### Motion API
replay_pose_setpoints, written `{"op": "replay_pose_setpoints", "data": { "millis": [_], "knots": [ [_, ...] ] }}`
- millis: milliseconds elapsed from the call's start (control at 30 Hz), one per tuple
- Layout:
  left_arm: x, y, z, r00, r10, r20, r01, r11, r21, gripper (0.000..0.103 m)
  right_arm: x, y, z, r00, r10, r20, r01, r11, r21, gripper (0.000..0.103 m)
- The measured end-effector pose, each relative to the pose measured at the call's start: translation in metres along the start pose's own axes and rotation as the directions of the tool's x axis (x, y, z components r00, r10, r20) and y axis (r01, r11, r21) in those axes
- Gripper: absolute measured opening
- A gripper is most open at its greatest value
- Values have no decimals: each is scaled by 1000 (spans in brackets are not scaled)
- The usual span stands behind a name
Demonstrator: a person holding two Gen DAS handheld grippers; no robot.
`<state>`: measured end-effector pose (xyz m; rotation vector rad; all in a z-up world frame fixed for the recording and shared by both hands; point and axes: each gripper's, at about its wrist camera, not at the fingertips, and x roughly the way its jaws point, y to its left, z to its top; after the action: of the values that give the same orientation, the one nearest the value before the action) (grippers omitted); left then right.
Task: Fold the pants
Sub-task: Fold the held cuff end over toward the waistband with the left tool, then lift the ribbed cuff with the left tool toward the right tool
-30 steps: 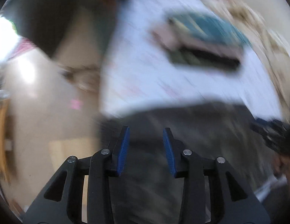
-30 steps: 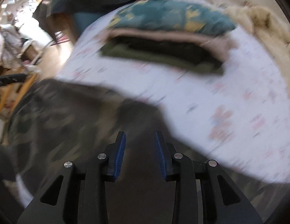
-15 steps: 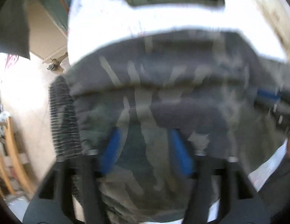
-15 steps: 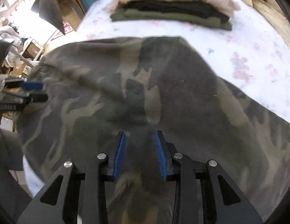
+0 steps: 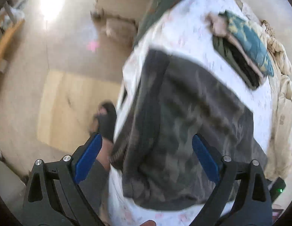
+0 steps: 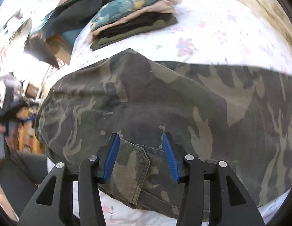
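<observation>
Bright daylight, blown out to white at upper left, far from the camouflage pants (image 6: pixel 164 98). Heavy motion smear across the left wrist view; sharper on the right, smeared only left of the pants. Strong fisheye bending, dark corners.

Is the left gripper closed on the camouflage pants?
No: the left gripper is wide open above the camouflage pants.

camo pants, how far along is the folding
Done: the camo pants lie on the floral sheet, apparently folded over at least once. In hand: nothing; left gripper and right gripper are both open above the fabric. Left: further folds, then perhaps joining the folded stack.
</observation>
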<state>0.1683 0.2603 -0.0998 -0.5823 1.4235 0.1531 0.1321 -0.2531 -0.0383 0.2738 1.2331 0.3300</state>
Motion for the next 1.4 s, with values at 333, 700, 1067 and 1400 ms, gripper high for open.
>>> {"op": "replay_pose_setpoints", "data": {
  "millis": [333, 700, 1067, 1400],
  "knots": [
    [46, 8, -50, 980, -92, -177, 84, 995, -55, 77, 7, 7, 4, 1000, -3, -6, 3, 1000, -1, 50],
    [-4, -60, -77, 991, 133, 24, -134, 947, 293, 27, 3, 2, 6, 1000, -12, 4, 12, 1000, 25, 50],
    [-89, -211, -114, 970, -52, 237, -92, 824, 559, 22, -60, -43, 19, 986, 13, 168, -45, 981, 189, 50],
    [-13, -401, -238, 981, -76, 177, -105, 556, 824, 22, -157, -127, -1, 897, -207, 392, 44, 922, 386, 52]
  ]
}}
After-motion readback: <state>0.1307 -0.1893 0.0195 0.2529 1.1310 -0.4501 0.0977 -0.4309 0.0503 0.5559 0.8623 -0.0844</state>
